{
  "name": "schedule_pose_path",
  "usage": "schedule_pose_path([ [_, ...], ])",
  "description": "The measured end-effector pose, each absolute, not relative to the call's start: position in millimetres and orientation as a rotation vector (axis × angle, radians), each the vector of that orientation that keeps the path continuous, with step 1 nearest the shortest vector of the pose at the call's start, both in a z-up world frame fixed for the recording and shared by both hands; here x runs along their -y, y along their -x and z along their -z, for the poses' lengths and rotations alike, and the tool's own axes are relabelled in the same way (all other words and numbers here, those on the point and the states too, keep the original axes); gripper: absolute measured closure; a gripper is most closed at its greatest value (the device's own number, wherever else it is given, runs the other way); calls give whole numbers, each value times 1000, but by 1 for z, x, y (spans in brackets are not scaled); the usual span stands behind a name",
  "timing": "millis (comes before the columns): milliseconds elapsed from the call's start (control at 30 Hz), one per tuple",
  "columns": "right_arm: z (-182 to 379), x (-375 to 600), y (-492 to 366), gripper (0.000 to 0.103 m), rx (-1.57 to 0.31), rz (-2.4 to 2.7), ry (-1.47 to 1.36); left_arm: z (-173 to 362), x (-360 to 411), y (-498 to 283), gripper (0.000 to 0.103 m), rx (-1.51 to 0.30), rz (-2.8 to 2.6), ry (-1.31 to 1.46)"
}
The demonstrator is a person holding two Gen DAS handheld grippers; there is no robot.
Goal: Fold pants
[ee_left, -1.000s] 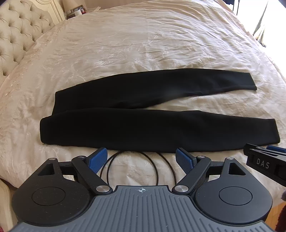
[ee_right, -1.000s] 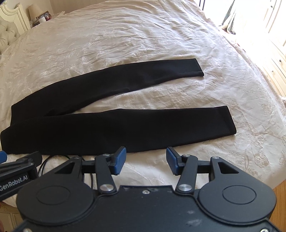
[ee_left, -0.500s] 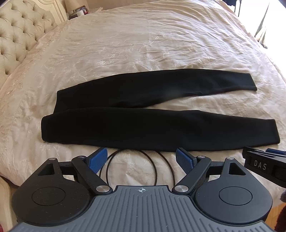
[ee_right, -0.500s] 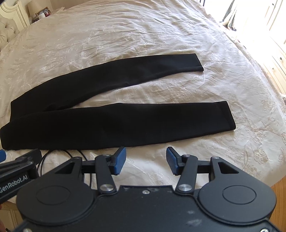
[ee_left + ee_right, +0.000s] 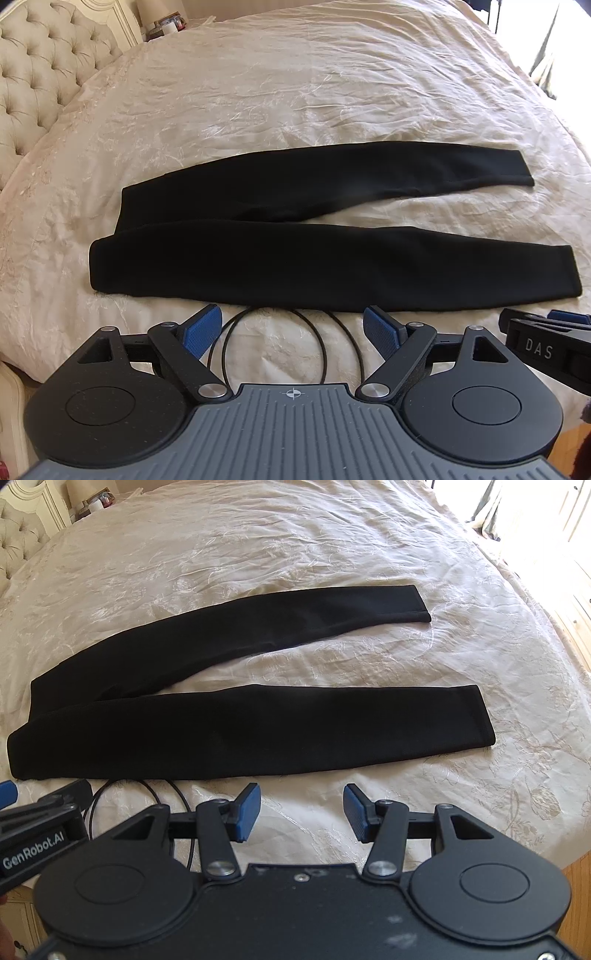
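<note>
Cream embroidered bedspread on the bed (image 5: 295, 92) (image 5: 295, 554), carrying two things.
Black fabric pants (image 5: 295, 258) (image 5: 258, 734) lay flat ahead of the fingertips, legs spread apart; thin black looped cable (image 5: 273, 343) (image 5: 147, 794) rested nearer, just beside the trousers.

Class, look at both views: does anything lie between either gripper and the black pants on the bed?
Only a thin black cable looped on the bedspread, between the left gripper and the pants. Nothing visible blocks the right gripper.

Pants (image 5: 295, 266): matt black cloth. Bedspread (image 5: 295, 92): cream, wrinkled, slight sheen. Headboard (image 5: 44, 74): tufted upholstery.
</note>
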State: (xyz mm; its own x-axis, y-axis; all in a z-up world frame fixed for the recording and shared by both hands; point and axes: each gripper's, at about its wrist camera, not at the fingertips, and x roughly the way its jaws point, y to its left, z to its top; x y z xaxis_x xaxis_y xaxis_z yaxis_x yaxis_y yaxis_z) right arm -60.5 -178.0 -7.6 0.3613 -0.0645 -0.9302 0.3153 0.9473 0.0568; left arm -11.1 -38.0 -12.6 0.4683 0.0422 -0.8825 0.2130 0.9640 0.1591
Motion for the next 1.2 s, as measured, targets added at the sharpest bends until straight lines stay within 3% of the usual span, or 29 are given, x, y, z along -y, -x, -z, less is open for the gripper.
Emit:
schedule_pose_path([
  [600, 10, 182, 62, 50, -1187, 200, -256, 19, 30, 10, 20, -1174, 85, -155],
  [1200, 49, 168, 51, 51, -1323, 154, -311, 42, 17, 14, 20, -1270, 54, -216],
])
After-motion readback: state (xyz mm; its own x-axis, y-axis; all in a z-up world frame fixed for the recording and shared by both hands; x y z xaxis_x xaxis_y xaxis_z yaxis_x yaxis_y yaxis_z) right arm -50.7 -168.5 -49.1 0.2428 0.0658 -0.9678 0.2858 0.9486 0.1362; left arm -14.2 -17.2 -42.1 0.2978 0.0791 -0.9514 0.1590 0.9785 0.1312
